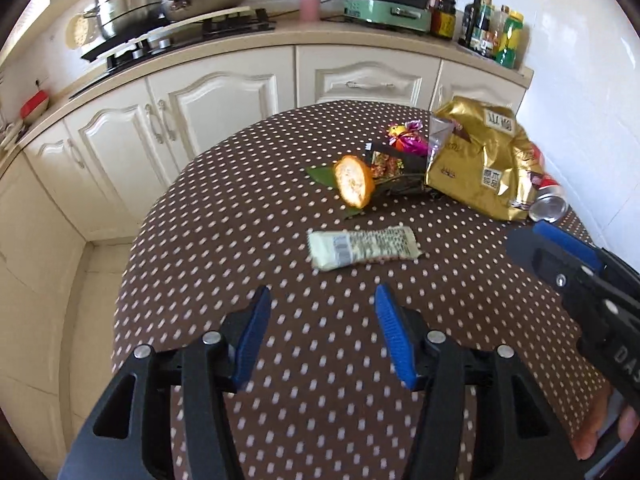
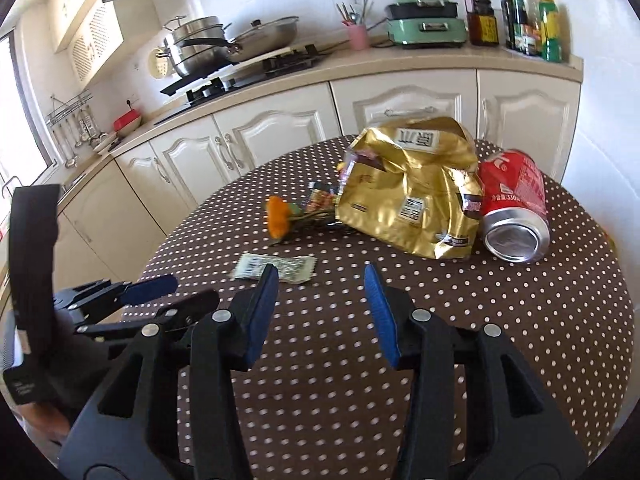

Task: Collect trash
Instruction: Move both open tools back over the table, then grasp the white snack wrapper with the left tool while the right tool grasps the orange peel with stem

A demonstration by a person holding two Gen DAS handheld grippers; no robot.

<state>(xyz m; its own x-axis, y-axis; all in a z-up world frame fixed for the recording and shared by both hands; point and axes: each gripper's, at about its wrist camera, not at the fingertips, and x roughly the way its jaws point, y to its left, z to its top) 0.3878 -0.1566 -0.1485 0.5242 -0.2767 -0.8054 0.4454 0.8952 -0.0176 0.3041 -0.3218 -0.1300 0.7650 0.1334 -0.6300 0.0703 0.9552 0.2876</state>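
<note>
Both grippers, left gripper (image 1: 322, 296) and right gripper (image 2: 320, 276), gape wide; pale wrapper (image 1: 362, 248) lies flat, crosswise.

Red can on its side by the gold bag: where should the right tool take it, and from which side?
Grip the red can across its round body near the middle, coming down from above. It lies on its side, shiny end toward the camera, and the gold bag crowds its left flank, so a side approach looks blocked. The right tool is open, probably wide enough.
</note>
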